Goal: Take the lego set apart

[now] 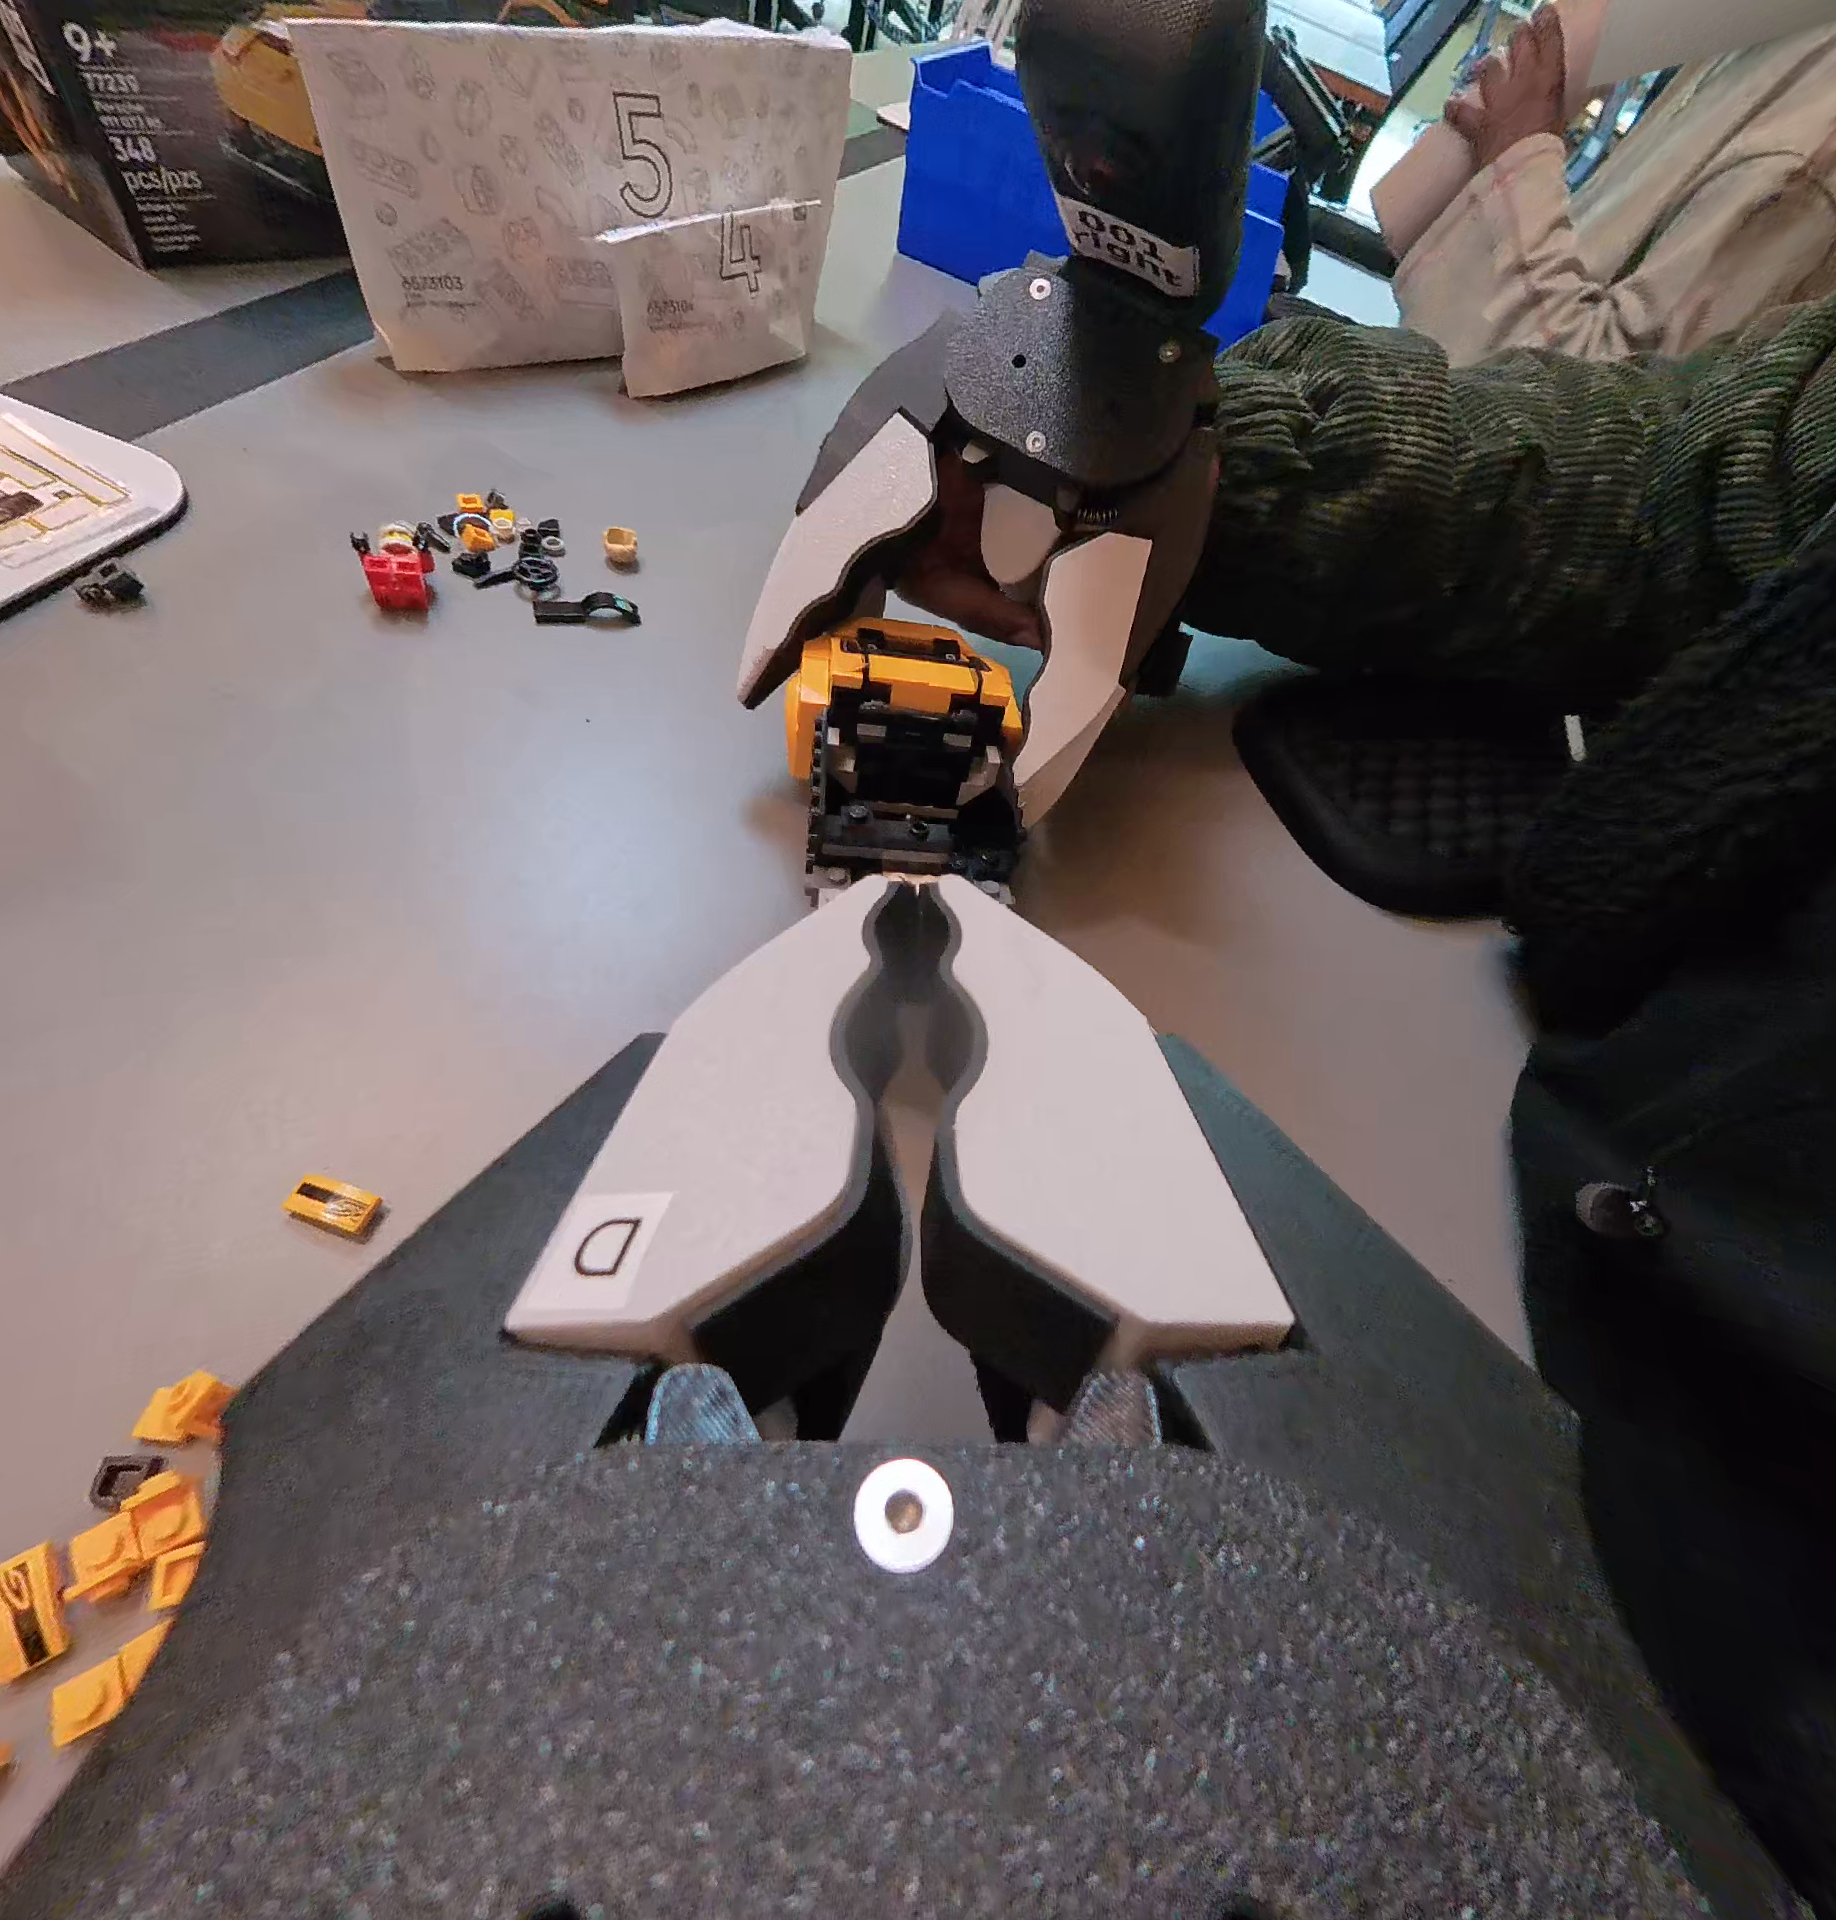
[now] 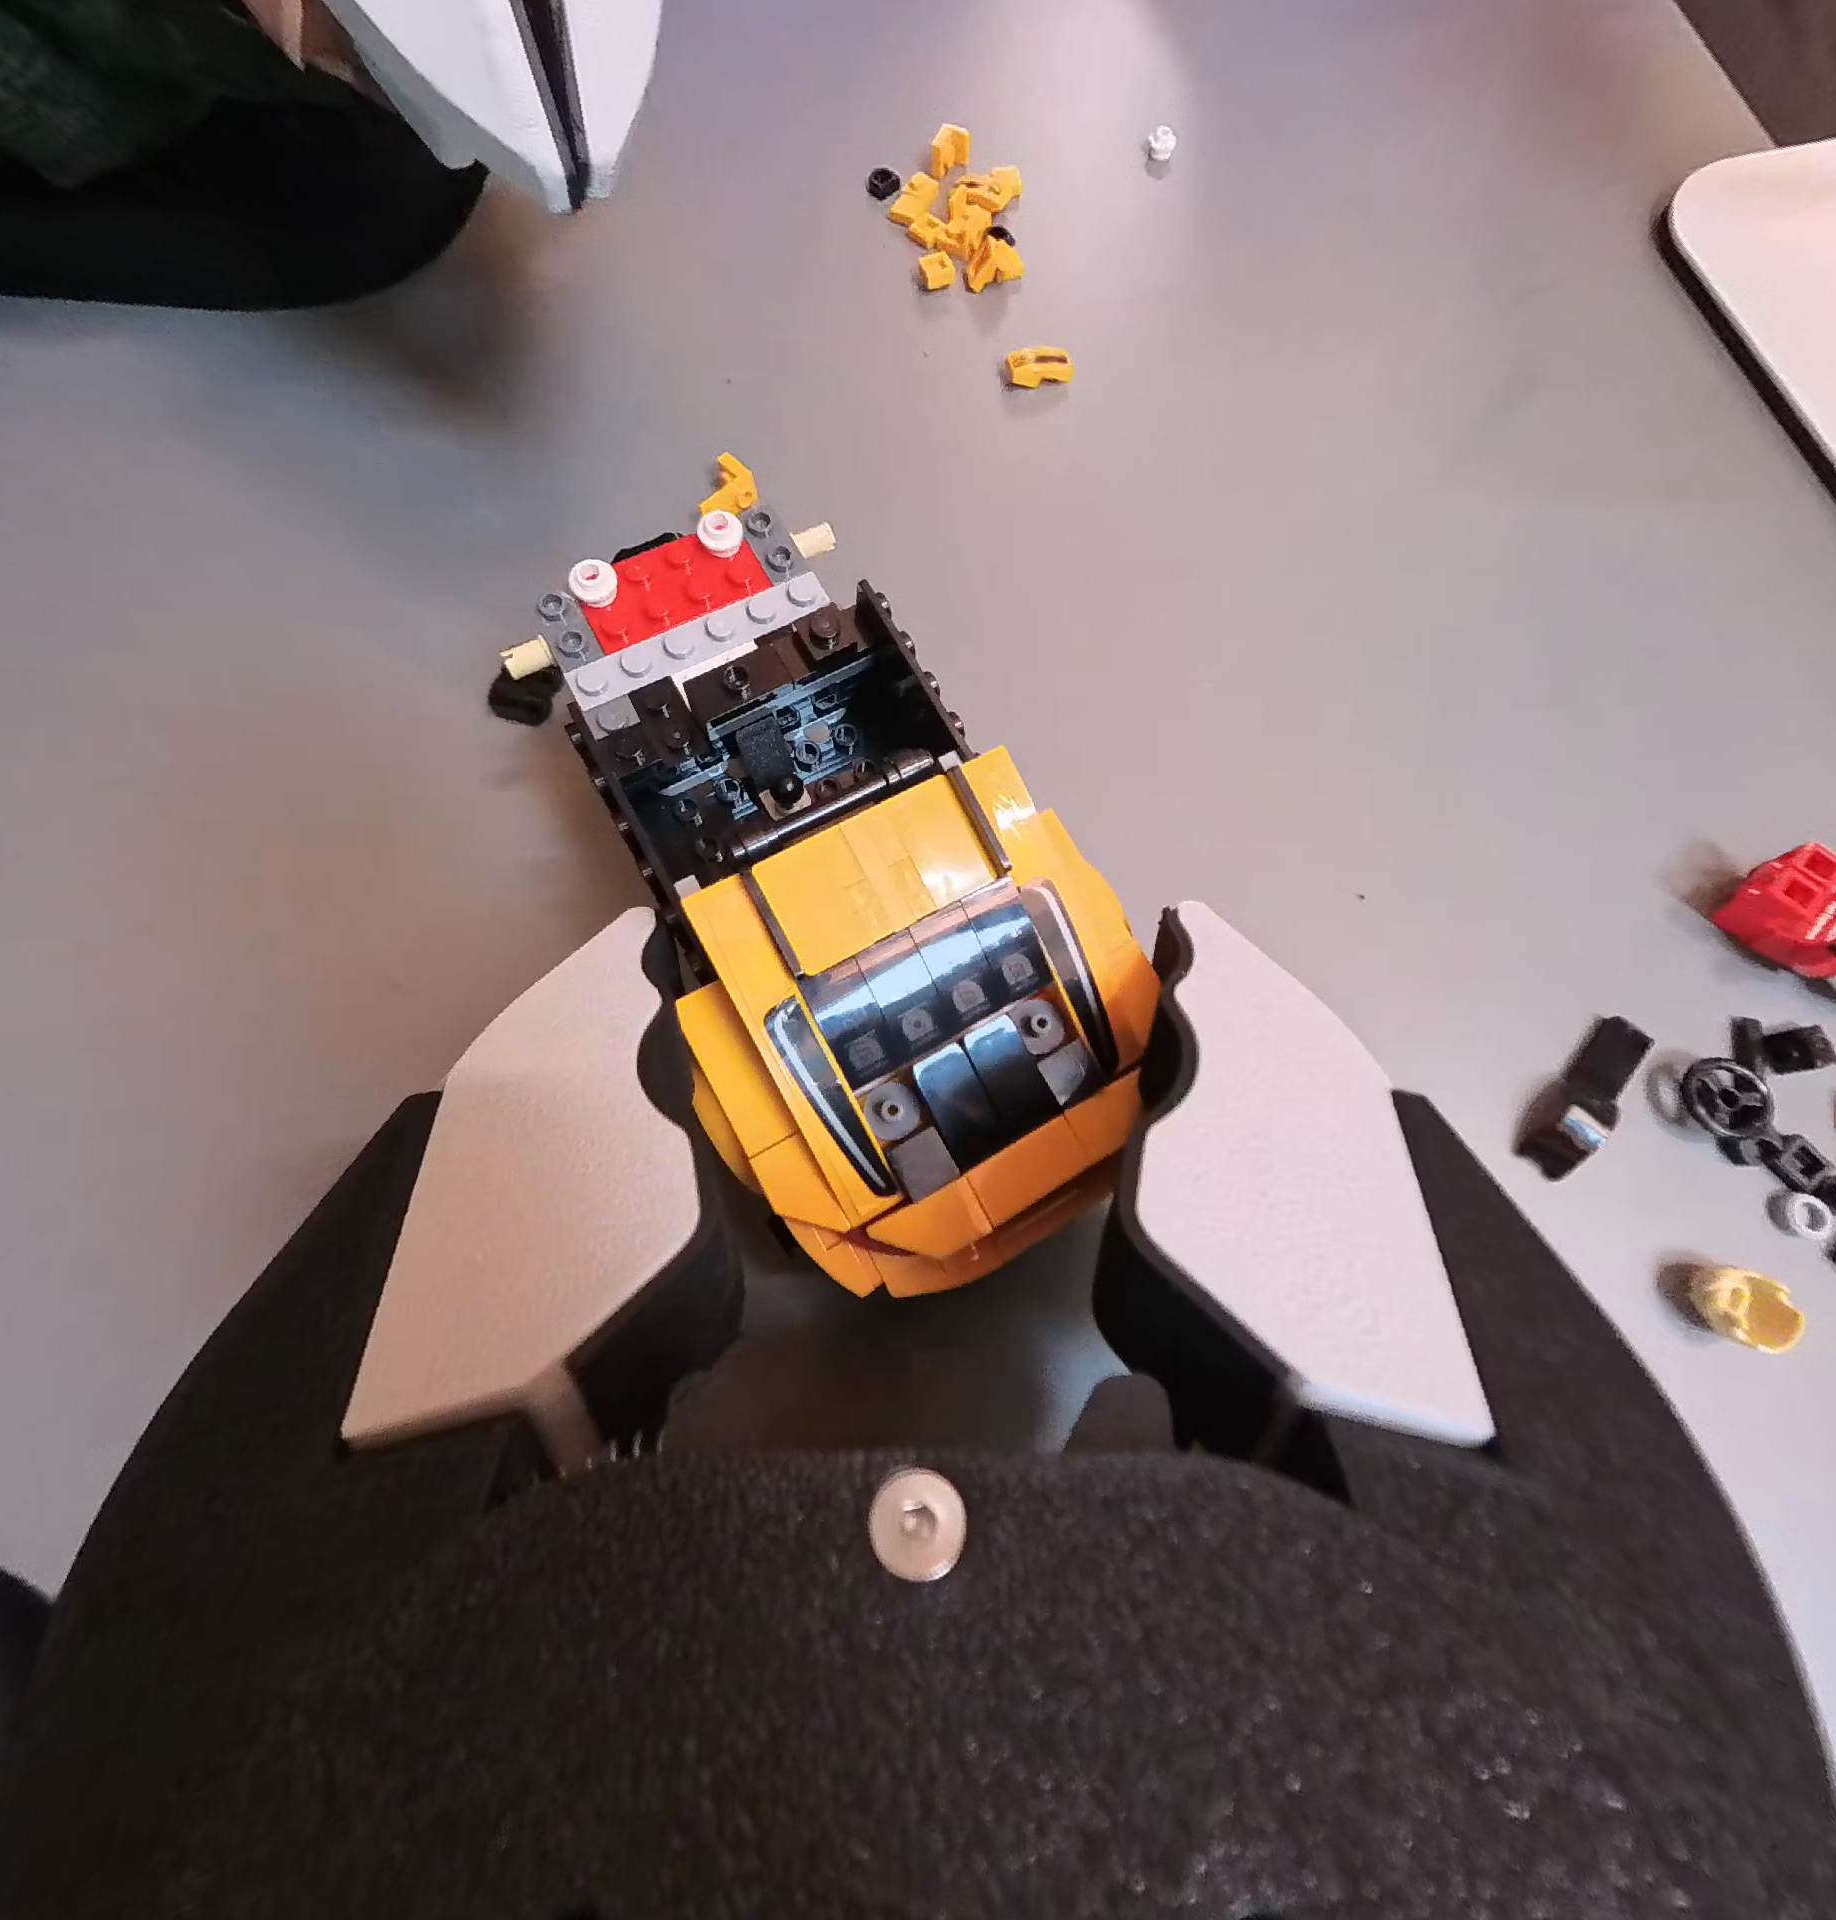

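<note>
Here, right gripper (image 2: 909, 997) half open, clamped on yellow car (image 2: 893, 987) rear. Left gripper (image 1: 919, 883) closed, tips touching car's stripped front end.

Left wrist view: yellow-and-black lego car (image 1: 909, 748) on grey desk (image 1: 374, 883), frame centre. Left hand-held gripper (image 1: 912, 881) below car, tips at its near end. Right hand-held gripper (image 1: 893, 707) above, fingers either side of car. Two white paper bags (image 1: 581, 197) upper centre; dark cardboard box (image 1: 114, 125) upper left; blue plastic bin (image 1: 976, 177) right of bags. Small mixed loose parts (image 1: 488, 551) left of car; yellow loose plates (image 1: 93, 1558) lower left.
</note>
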`<move>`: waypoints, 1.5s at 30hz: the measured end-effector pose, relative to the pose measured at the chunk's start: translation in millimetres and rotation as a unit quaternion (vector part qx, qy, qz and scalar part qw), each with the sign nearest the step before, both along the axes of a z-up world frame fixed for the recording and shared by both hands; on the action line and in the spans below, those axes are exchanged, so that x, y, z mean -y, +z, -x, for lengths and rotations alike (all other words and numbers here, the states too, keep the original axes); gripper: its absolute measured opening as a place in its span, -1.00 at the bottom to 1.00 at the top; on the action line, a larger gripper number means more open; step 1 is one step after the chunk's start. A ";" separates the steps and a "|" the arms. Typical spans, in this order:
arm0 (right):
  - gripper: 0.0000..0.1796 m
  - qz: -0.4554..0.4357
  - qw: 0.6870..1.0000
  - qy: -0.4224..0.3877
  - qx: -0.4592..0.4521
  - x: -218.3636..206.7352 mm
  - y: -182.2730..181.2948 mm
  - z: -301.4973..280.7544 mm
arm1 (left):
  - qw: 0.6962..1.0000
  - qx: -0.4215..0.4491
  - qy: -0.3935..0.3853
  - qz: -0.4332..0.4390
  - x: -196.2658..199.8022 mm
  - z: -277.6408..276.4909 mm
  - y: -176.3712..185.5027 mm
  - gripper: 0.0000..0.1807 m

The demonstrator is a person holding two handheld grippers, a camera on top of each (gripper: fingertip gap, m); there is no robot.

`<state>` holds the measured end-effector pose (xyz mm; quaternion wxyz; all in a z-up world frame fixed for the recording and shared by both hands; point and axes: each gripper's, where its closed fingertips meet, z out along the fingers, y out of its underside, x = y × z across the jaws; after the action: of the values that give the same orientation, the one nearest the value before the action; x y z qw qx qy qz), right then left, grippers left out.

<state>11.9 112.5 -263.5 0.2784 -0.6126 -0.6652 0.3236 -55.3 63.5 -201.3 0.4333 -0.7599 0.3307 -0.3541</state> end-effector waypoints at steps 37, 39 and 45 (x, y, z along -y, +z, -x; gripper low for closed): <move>-0.03 -0.202 0.973 -0.048 0.099 -35.8 15.8 -0.3 | 0.994 -0.098 -0.046 0.003 -21.9 -11.6 -56.4 -0.40; -0.08 -0.181 0.977 -0.093 0.064 -38.8 26.5 -13.6 | 0.992 -0.118 -0.044 -0.012 -18.2 -8.6 -58.3 -0.40; -0.21 -0.067 0.988 -0.137 0.040 -10.1 10.7 -39.9 | 0.978 -0.197 -0.044 -0.047 -14.2 -3.4 -69.4 -0.38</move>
<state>51.8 122.7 -252.8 0.3337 -0.6900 -0.6062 0.2122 -51.9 77.7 -270.8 0.3792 -0.7783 0.4589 -0.1997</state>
